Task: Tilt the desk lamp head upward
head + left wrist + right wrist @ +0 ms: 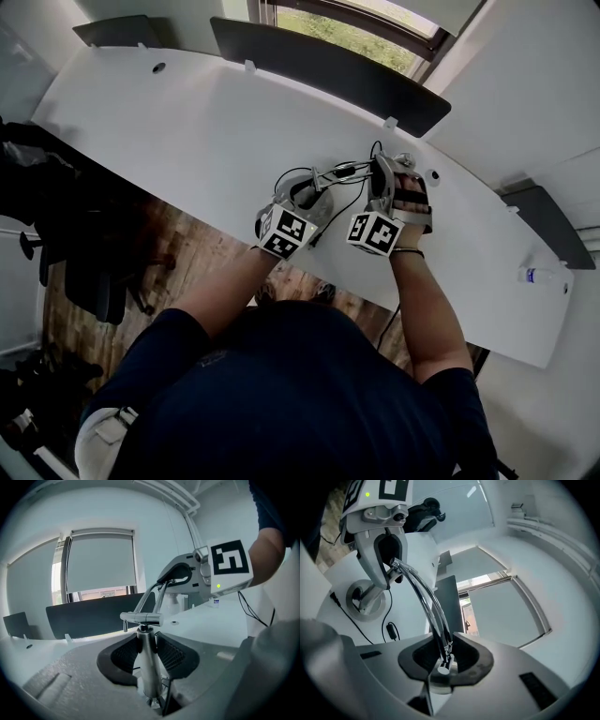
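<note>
**A:** Left claw (pixel 149 645): what is between the pads?

**B:** They are closed on the desk lamp (pixel 152 595), gripping its chrome post (pixel 148 670) just under the crossbar (pixel 140 617).

**A:** Right claw (pixel 446 656)?

**B:** Its jaws are narrowed onto the end of the twin arm rods (pixel 423 595), which arch away toward the left claw.

**A:** Edges and room?

**B:** The bench (pixel 169 131) runs open to the left of both claws, with a dark screen (pixel 328 66) beyond them. The near edge is just behind. A cable (pixel 351 618) trails beside the base (pixel 377 612).

desk lamp (pixel 339 174) | chrome | post (pixel 149 663) upright | twin-rod arm (pixel 423 597) curving upward | round base (pixel 365 605) on white desk (pixel 187 131)
</note>
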The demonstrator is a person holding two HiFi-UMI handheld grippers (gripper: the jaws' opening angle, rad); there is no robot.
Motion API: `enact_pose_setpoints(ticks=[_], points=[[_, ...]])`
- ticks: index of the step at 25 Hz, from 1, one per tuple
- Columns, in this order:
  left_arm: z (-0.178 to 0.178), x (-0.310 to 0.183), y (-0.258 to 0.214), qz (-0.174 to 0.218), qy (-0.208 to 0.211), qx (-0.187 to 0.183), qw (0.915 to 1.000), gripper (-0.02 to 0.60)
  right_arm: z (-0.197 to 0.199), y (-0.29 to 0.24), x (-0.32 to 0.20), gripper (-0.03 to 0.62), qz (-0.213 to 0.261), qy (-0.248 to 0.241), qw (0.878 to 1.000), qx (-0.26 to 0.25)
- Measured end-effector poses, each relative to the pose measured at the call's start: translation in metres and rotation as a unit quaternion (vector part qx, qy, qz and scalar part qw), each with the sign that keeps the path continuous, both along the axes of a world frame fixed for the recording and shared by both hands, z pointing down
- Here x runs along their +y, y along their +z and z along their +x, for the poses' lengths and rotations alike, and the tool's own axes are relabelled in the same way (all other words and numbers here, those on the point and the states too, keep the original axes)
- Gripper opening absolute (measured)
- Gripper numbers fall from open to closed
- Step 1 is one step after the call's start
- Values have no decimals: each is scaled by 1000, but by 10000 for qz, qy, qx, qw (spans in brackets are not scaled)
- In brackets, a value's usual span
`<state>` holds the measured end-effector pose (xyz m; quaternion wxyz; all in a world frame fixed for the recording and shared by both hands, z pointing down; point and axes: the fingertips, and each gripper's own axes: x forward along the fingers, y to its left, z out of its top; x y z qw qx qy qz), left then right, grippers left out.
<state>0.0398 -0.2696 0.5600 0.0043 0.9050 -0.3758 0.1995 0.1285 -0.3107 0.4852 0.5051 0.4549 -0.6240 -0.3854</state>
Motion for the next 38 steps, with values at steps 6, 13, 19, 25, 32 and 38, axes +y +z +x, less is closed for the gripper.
enact_pose_setpoints(ticks=[6, 13, 19, 25, 32, 38], points=[[1, 0, 0, -27, 37, -18, 10000, 126, -8, -18, 2, 75, 145, -181, 9977, 639], [3, 0, 2, -42, 34, -55, 10000, 126, -23, -37, 6, 78, 227, -408, 9881, 1464], [2, -2, 3, -106, 42, -93, 9999, 124, -39, -48, 7, 81, 213, -539, 9786, 1977], [3, -2, 4, -93, -23, -171, 9998, 123, -54, -60, 10, 91, 356, -642, 9742, 2136], [4, 1, 6, -108, 265, -401, 9988, 123, -52, -57, 11, 96, 432, -647, 9730, 2173], [-2, 5, 1, -157, 471, -459, 9977, 124, -46, -57, 23, 169, 319, -664, 9772, 1991]])
